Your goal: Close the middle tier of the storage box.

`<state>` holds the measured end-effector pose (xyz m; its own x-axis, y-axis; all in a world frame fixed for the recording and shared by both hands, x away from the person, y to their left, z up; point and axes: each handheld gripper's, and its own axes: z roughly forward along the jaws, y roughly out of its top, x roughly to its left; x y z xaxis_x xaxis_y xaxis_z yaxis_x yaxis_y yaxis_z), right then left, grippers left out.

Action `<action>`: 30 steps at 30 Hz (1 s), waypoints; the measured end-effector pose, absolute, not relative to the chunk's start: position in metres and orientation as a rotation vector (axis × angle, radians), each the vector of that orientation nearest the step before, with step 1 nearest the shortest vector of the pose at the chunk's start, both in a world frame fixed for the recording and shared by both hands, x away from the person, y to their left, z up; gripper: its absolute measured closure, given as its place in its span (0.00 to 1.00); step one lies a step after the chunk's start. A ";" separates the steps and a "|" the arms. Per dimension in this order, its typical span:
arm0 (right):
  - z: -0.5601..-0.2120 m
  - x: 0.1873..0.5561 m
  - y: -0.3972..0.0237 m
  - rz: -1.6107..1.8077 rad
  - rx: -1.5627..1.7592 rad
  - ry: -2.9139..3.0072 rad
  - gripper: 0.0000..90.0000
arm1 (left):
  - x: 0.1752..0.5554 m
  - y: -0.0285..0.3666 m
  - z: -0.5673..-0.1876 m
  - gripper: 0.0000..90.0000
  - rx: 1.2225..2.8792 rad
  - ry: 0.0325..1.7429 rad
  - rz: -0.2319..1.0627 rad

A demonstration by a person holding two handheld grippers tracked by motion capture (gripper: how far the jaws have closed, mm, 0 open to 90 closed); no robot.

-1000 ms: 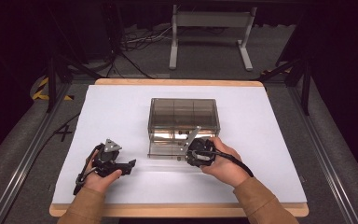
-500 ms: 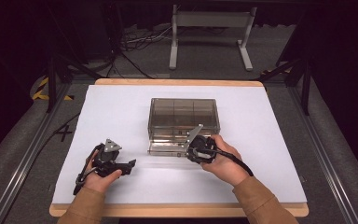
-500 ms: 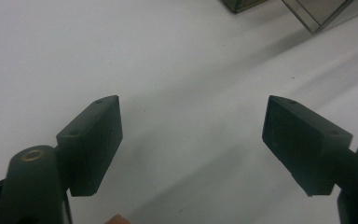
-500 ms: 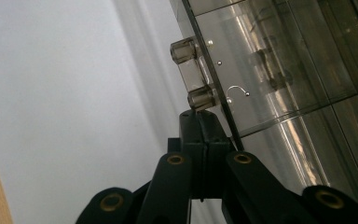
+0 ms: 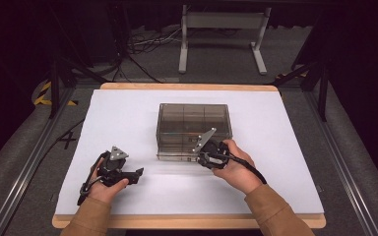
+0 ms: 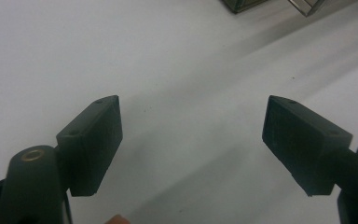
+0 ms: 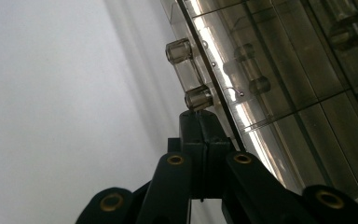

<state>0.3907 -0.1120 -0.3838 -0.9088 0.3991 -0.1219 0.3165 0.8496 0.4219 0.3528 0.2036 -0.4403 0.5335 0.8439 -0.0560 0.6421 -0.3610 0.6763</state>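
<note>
While both hands sit low on the white worktop [image 5: 128, 113], the readout is:

Landmark: smoked clear drawer box [image 5: 194, 118], standing mid-worktop, slightly toward the far edge.

Drawer: bottom drawer [image 5: 177, 156] of the box stands a little proud of the box front, toward the person.

Handle: clear handle [image 7: 186, 74] on the drawer front, a bar between two round stubs; the lower stub sits right at the tips of the right fingers.

Right gripper: right gripper [image 5: 207, 156] at the near front face of the box, toward its right end, held in the person's right hand [image 5: 236, 167].

Right fingers: right fingers [image 7: 204, 140] pressed together with no gap, nothing between them; tips just below the handle's lower stub, contact too close to call.

Grey plate: three-cornered plate [image 5: 204, 139] on the right gripper leans up against the box front.

Left gripper: left gripper [image 5: 120, 169] well to the near left of the box, low over bare worktop, held in the left hand [image 5: 106, 184].

Left fingers: left fingers [image 6: 93, 144] wide apart, nothing between them, pointing toward the box, whose corner shows far ahead.

Cable: black cable [image 5: 248, 167] runs from the right gripper back over the right hand.
</note>
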 end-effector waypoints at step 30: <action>-0.384 0.412 -0.115 0.616 0.640 2.756 1.00 | 0.353 0.204 -0.440 0.23 2.114 1.197 0.392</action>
